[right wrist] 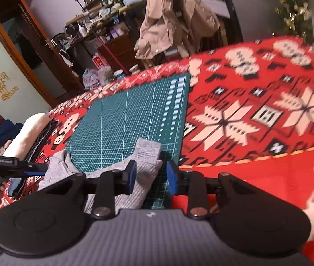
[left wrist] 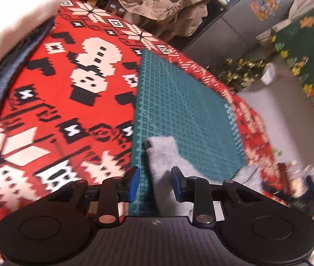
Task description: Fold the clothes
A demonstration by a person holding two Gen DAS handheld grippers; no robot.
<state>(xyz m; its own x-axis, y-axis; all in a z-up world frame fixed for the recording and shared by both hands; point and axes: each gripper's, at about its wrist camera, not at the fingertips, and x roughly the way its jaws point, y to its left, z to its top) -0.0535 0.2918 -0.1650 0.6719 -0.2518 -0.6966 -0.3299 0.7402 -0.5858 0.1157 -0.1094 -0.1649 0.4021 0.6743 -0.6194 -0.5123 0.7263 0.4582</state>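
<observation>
Red patterned tabletop [right wrist: 256, 115] carries a green mat [right wrist: 130, 119]. We see the grey garment [right wrist: 148, 155] draped over the mat's near edge, both sleeves pointing away. Each open tool, left tool [left wrist: 155, 182] and right tool [right wrist: 150, 178], apparently straddles one sleeve.

Both grippers alike: left gripper [left wrist: 155, 181] and right gripper [right wrist: 150, 177] have black linkage arms, silver pivot screws, blue finger pads [right wrist: 131, 176], round black discs either side, ribbed grey body with small logo.
</observation>
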